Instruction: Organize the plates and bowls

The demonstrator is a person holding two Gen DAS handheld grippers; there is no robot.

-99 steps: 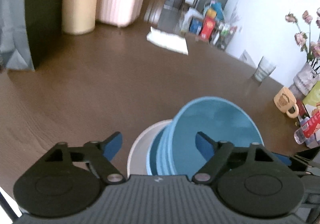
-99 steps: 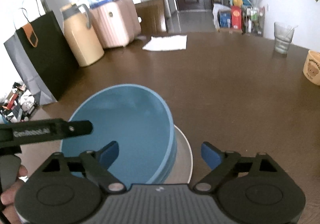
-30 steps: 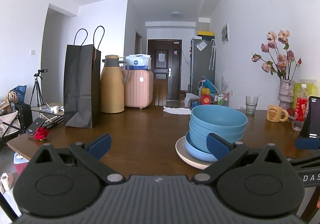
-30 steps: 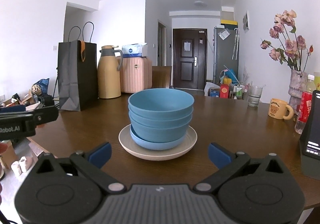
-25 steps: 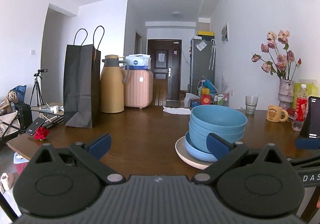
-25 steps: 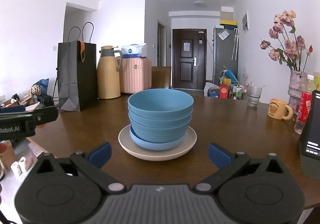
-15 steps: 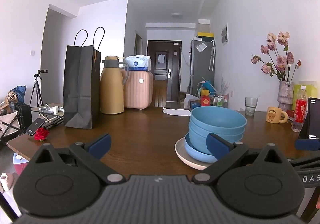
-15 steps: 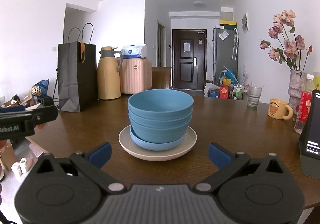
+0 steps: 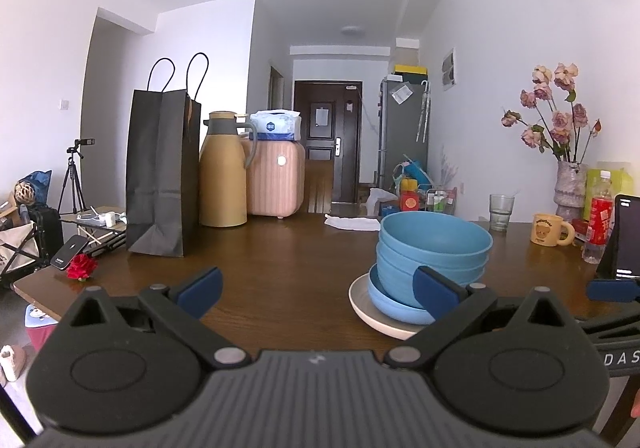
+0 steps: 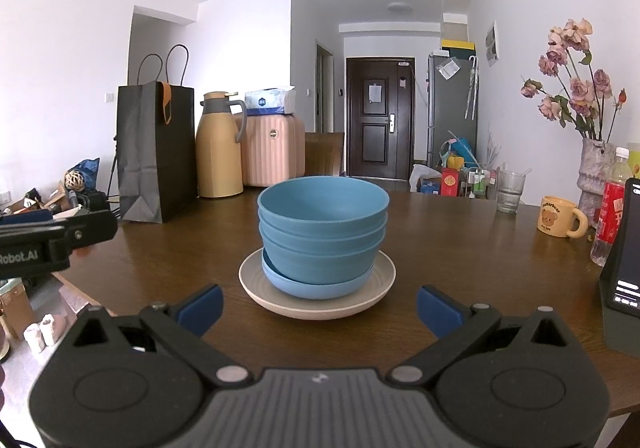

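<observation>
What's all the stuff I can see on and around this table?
bowls: three, blue, nested on the blue plate
blue plate: one, on the cream plate
cream plate: one, table centre
bag: one, black, back left
flask: one, tan, beside bag
case: one, pink, behind flask
glass: one, clear, back right
mug: one, yellow, right
bottle: one, red label, right
vase: one, pink flowers, right
left claw: open, empty
right claw: open, empty

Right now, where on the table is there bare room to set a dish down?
Bare wood lies between the black bag and the beige plate, and between the plate and the yellow mug. The right edge is crowded: mug, glass, bottle, vase.
</observation>
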